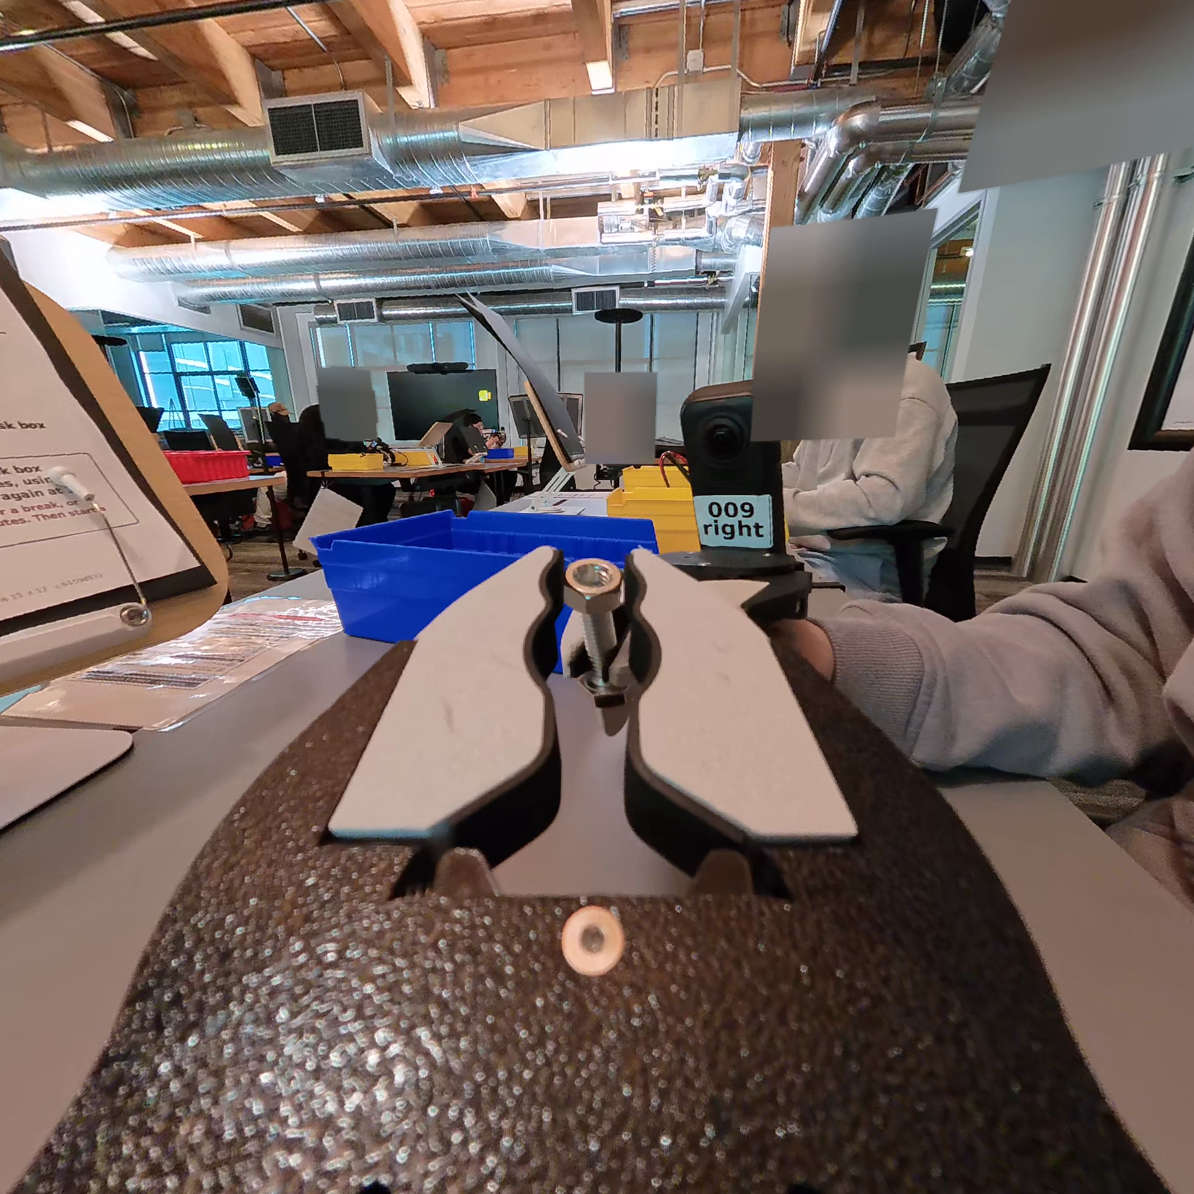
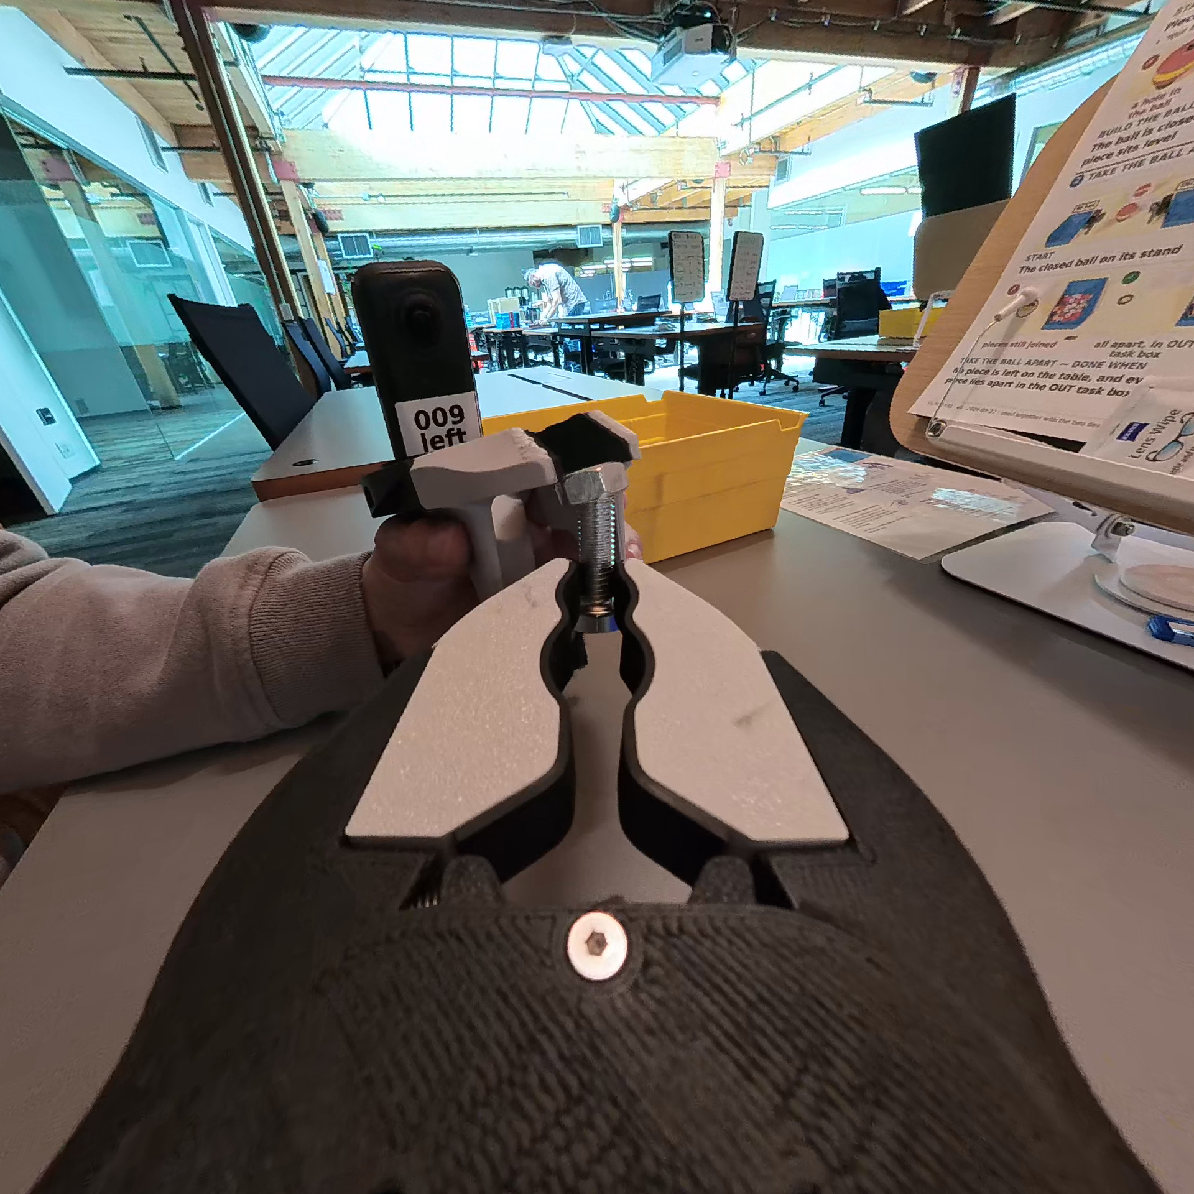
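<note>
The bolt (image 1: 594, 614) is shiny metal, so it is likely hard, a bit heavy and slippery. It is up above the tabletop (image 2: 904, 646), between both tools. The left hand-held gripper (image 1: 594, 585) pinches its six-sided head. The right hand-held gripper (image 2: 597, 604) squeezes the ridged stem near the low end, where there may be a nut; the ridges are a good place to hold. The left view shows a blue bin (image 1: 413, 581) behind. The right view shows a yellow bin (image 2: 711, 465) and the whole stem.
</note>
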{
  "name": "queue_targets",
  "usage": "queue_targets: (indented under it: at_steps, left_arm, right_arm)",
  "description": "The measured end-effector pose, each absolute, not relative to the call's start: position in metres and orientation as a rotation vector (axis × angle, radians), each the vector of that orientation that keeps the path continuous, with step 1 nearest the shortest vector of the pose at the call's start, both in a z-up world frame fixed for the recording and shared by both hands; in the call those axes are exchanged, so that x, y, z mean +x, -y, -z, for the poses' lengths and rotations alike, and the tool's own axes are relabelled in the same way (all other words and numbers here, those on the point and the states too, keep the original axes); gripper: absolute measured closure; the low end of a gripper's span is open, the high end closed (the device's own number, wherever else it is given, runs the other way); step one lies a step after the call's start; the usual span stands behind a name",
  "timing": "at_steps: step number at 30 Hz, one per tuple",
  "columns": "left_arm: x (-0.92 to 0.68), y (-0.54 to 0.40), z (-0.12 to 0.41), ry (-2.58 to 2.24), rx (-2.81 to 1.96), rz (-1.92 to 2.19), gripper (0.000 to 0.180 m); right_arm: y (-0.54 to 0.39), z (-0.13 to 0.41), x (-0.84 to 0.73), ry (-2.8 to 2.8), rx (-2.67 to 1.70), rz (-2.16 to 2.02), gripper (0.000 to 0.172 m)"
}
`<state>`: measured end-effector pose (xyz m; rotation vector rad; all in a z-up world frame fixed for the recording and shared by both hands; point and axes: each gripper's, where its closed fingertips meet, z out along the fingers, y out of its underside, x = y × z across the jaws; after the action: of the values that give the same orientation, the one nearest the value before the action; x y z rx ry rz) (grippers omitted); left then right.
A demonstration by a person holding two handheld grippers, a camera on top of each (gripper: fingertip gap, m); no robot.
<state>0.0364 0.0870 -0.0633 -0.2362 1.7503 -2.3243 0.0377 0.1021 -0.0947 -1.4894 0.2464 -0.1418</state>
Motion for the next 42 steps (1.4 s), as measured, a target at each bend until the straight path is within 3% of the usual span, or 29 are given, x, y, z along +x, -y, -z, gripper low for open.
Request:
queue_targets:
  at_steps: [10, 23, 42]
  left_arm:
    - [0.036, -0.083, 0.068, -1.808, -0.233, 2.279, 0.175]
    - [0.038, -0.085, 0.066, -1.780, -0.256, 2.310, 0.160]
    - [0.035, -0.085, 0.078, -1.941, -0.191, 2.184, 0.164]
  right_arm:
    - [-0.102, 0.100, 0.041, -0.242, -1.532, 0.194, 0.163]
    - [-0.102, 0.096, 0.039, -0.248, -1.494, 0.155, 0.163]
    - [-0.105, 0.104, 0.035, -0.213, -1.562, 0.154, 0.163]
